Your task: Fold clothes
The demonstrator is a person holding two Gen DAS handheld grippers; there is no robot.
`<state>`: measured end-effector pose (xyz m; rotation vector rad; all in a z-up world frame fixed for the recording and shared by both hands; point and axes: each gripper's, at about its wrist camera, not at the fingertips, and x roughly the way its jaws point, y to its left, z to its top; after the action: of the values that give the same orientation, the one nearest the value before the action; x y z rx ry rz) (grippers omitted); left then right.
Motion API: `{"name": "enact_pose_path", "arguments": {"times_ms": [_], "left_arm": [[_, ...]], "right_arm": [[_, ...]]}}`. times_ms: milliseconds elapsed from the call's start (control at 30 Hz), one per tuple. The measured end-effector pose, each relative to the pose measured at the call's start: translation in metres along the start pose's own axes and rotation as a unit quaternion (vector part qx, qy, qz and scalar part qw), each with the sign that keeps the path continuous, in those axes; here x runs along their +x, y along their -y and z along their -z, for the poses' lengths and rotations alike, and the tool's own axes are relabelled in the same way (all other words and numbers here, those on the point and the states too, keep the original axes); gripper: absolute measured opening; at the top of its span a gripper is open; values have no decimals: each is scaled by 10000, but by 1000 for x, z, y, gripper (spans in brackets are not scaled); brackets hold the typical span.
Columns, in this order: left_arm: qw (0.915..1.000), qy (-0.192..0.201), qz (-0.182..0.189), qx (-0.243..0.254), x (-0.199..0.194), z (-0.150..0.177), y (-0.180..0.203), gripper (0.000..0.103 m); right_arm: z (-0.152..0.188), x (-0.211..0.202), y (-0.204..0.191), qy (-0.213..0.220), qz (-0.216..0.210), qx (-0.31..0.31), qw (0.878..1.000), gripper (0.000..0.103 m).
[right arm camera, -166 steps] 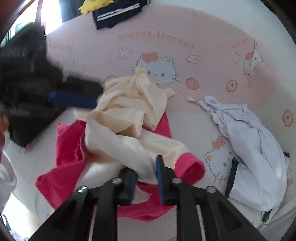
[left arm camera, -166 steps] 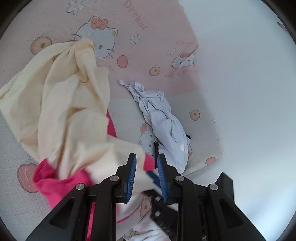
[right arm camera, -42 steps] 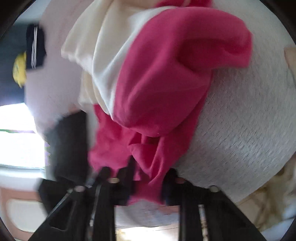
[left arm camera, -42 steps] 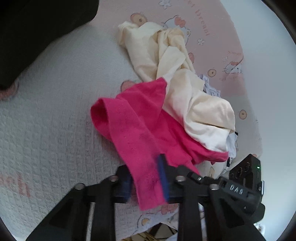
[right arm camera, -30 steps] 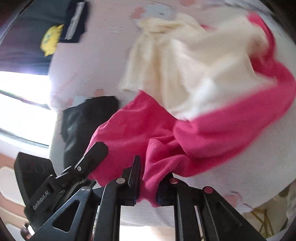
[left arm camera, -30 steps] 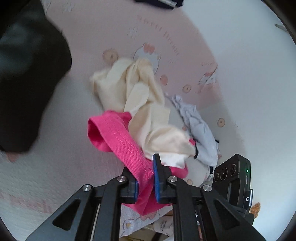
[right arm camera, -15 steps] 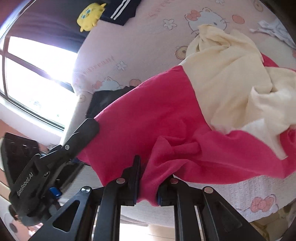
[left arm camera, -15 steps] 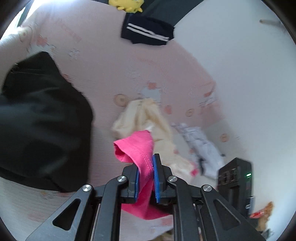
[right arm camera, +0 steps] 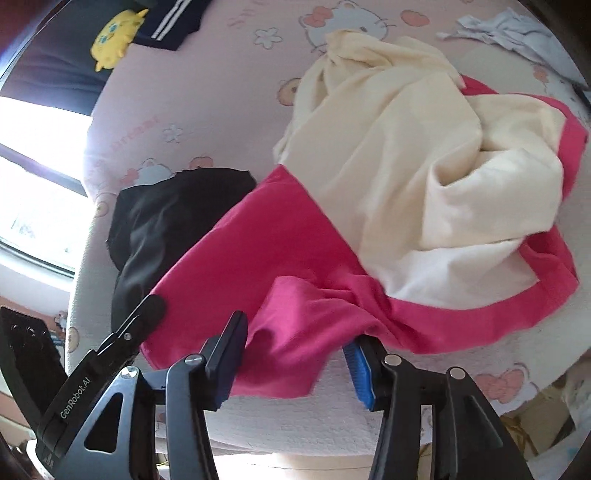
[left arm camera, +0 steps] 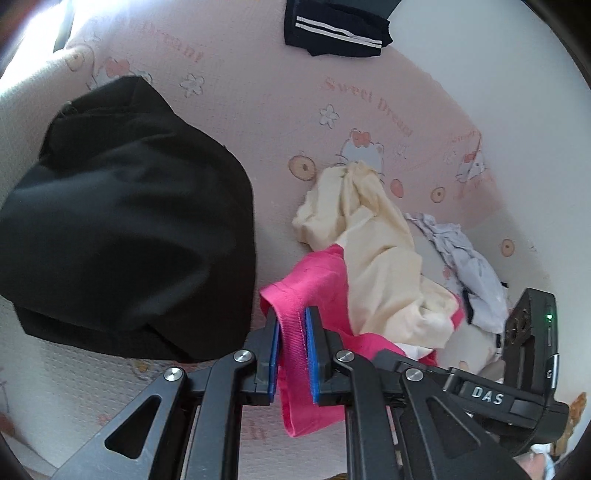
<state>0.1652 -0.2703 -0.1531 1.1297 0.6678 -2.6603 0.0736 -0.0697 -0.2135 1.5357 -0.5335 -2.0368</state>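
Bed (left arm camera: 258,122) carried everything: pink cartoon-cat sheet, no bins or baskets seen. Black garment (left arm camera: 125,221) bunched on the left side of the bed. Cream garment (right arm camera: 424,155) crumpled, lay on top of the pink garment (right arm camera: 258,258). Pink garment spread beneath it near the bed's front edge, one hemmed edge lifted off the sheet and stretched between both grippers. Pale lavender-white garment (left arm camera: 465,269) rumpled to the right of the cream one, just beside it. Navy striped garment (left arm camera: 332,29) far back, well apart; yellow plush toy (right arm camera: 110,37) beside it. Left gripper (left arm camera: 291,354) clamped narrow on the pink hem. Right gripper (right arm camera: 295,365) spread wide, pink fold draped between its fingers, not pinched.
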Motion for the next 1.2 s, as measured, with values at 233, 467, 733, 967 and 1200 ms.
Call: {"name": "enact_pose_path", "arguments": {"times_ms": [233,467,733,967,1200], "left_arm": [[9990,77,-312,-326,-18,-17,-22,11],[9919,52,80,-1267,-29,0,-40,76],[9914,-369,160,-1244,-11,28,-8,76],[9933,-522,-789,658,3,43,44,76],[9608,-672,-1060,2473,25,72,72,76]], "right_arm": [[1,-29,5,-14,425,-169,9990,62],[-13,-60,15,540,591,-406,9960,70],[-20,-75,49,708,979,-468,9916,70],[-19,-61,44,680,1767,-1504,9703,70],[-5,-26,27,-24,2030,-2853,9367,70]]}}
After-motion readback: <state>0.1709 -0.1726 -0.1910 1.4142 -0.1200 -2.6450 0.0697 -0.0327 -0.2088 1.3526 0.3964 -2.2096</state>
